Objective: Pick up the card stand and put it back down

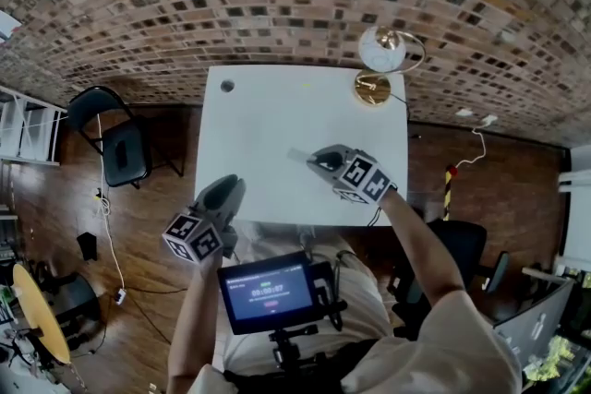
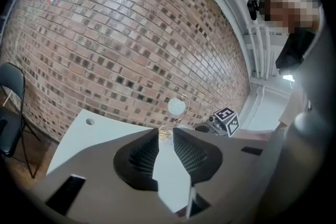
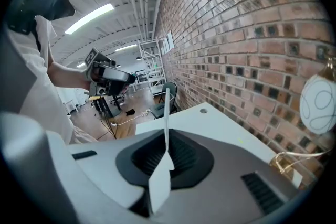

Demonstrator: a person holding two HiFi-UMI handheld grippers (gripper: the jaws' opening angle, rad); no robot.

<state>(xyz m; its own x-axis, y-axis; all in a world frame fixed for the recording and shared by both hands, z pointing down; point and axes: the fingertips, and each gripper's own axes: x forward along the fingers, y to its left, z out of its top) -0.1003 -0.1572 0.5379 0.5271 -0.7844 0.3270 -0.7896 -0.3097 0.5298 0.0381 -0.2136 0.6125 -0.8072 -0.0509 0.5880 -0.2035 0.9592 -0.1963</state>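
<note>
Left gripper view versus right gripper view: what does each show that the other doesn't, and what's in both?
Only the left gripper view: the left gripper, jaws apart and empty, with the card stand lined up past its tips. Only the right gripper view: the right gripper shut on nothing, plus white shelving far off. Both: the card stand upright on the white table, the brick wall and a black chair.
</note>
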